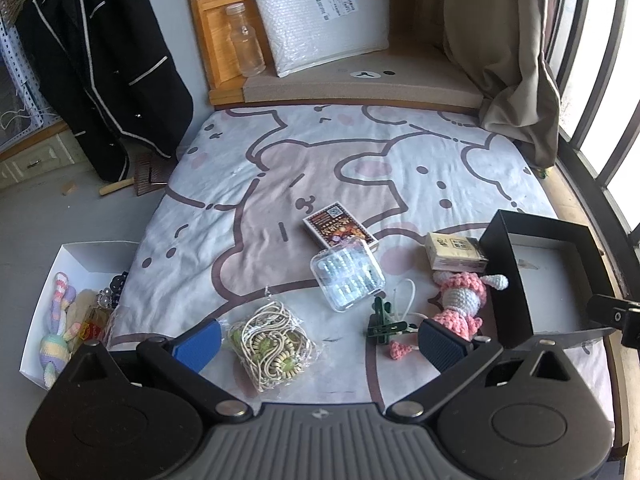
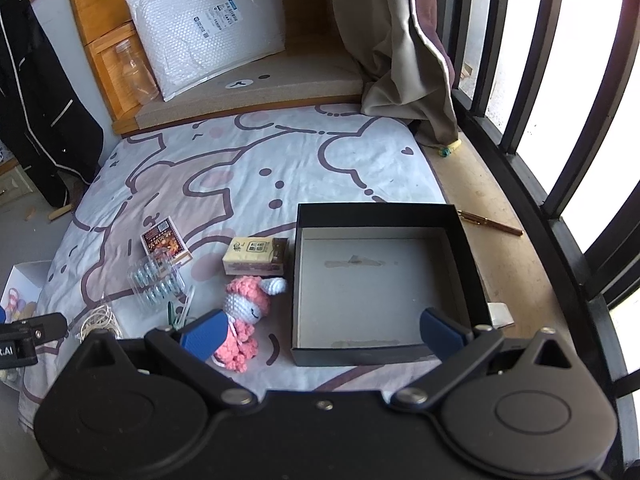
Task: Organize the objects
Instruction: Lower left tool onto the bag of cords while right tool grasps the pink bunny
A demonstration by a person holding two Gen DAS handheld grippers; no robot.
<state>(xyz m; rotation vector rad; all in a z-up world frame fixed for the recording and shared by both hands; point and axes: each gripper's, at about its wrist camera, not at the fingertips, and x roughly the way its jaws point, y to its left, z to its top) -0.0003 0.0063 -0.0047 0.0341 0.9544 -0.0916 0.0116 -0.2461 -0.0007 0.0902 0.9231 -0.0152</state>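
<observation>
On the cartoon bedsheet (image 1: 320, 168) lie a bag of beige cord (image 1: 270, 346), a clear plastic case (image 1: 347, 274), a dark card box (image 1: 340, 230), a beige tissue pack (image 1: 454, 254), a green clip (image 1: 384, 320) and a pink crochet doll (image 1: 460, 300). My left gripper (image 1: 320, 344) is open and empty, hovering over the cord bag and clip. My right gripper (image 2: 322, 334) is open and empty above the near edge of the empty black box (image 2: 376, 280). The doll (image 2: 246, 312) lies left of that box, beside the tissue pack (image 2: 256, 258).
A white box (image 1: 80, 256) holding crochet toys sits on the floor left of the bed. A black jacket (image 1: 96, 64) hangs at far left. A bottle (image 1: 244, 40) and a bubble-wrap parcel (image 1: 320, 12) stand at the bed's head. Window bars (image 2: 560, 100) and a pen (image 2: 490, 222) are right.
</observation>
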